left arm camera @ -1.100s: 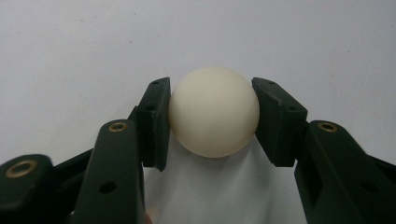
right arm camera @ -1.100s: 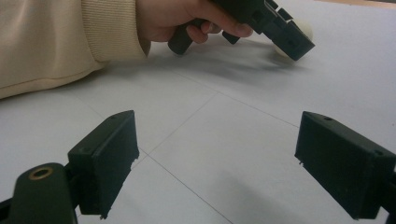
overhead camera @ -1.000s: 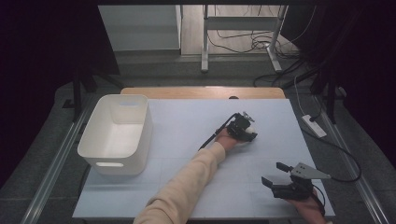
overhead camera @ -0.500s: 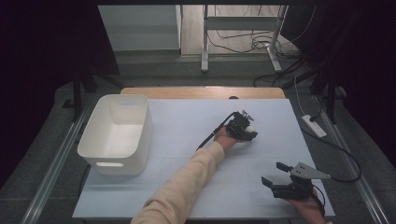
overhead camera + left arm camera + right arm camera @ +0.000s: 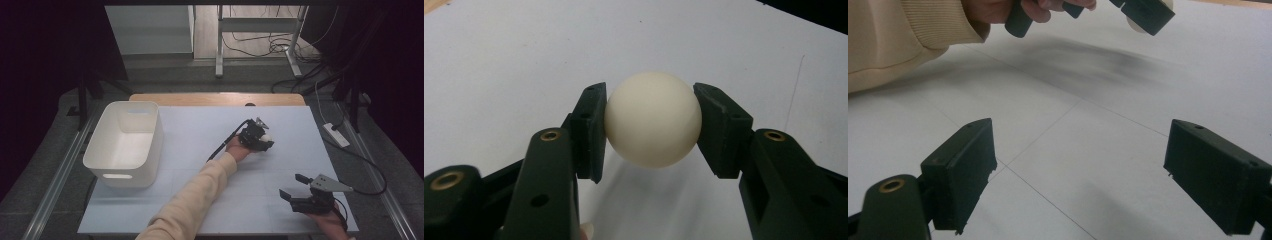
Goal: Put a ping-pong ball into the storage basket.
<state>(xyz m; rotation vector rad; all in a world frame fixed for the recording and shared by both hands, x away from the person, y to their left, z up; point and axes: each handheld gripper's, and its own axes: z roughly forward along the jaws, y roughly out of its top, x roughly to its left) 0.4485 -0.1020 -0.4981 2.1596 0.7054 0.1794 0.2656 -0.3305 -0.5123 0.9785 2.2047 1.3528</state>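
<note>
Now my left tool (image 5: pixel 651 120) grips the white ball (image 5: pixel 652 118) just as before above the bench (image 5: pixel 200 135); my right tool (image 5: pixel 1093 175) idles, jaws apart

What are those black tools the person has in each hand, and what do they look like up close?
They are handheld two-jaw grippers. The left gripper has black jaws ending in blocky flat pads, with brass-coloured rivets at the joints; a black cable trails from it. The right gripper has the same black pads and carries a grey three-cornered plate on top. The person's left arm wears a cream ribbed-cuff sleeve.
</note>
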